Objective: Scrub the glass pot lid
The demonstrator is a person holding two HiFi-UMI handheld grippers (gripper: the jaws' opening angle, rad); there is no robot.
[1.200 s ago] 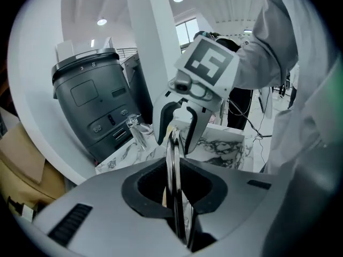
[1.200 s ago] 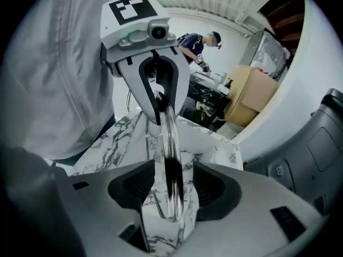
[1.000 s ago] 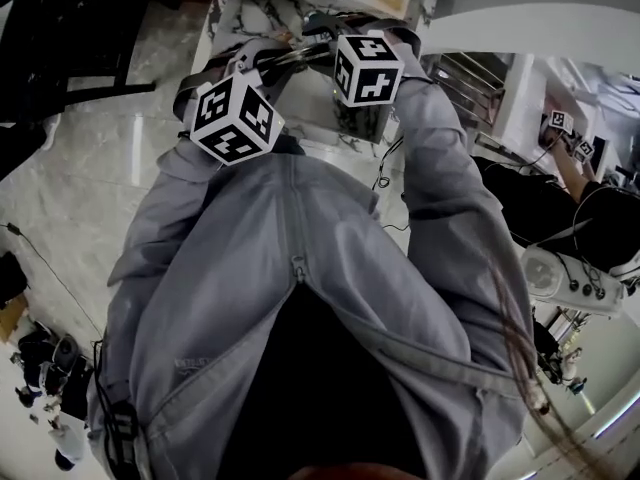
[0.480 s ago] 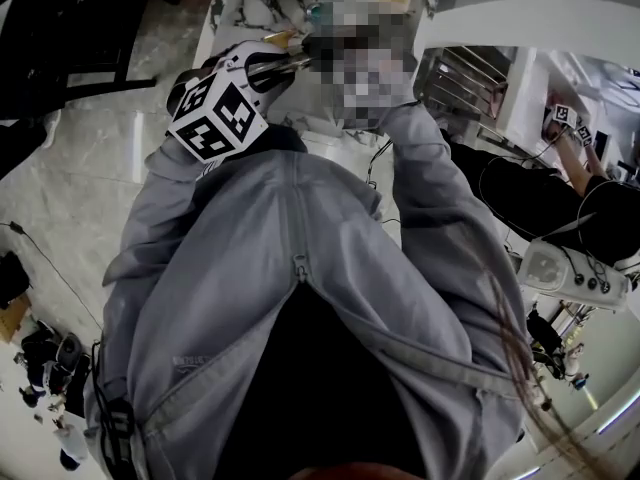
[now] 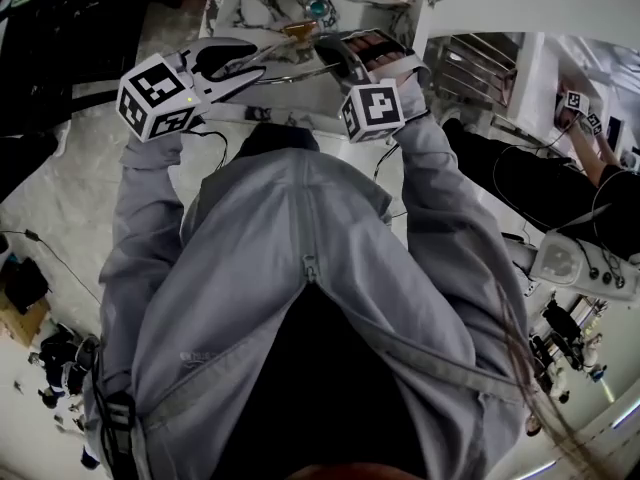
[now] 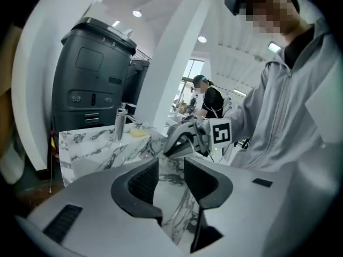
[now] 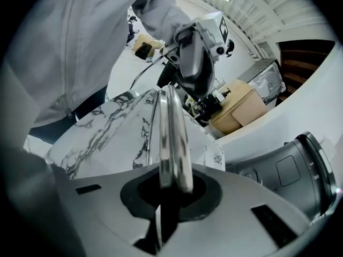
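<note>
The round glass pot lid with a steel rim (image 5: 293, 65) is held up off the white marble-patterned bench (image 7: 104, 135) in front of the person, tilted on edge rather than lying flat. The right claw (image 7: 174, 189) is clamped tight on the lid's polished metal strap handle (image 7: 172, 135), which stands up between its jaws. The left claw (image 6: 171, 178) has just been opening; its jaws stand partly apart with nothing between them, near the lid's rim. From its material, the lid should be stiff, fairly heavy and breakable, and both chrome and glass will likely be slick, more so when wet. The handle looks the safest hold. The rim would suit a steadying second grip, and the pane itself should take only light pressure.
</note>
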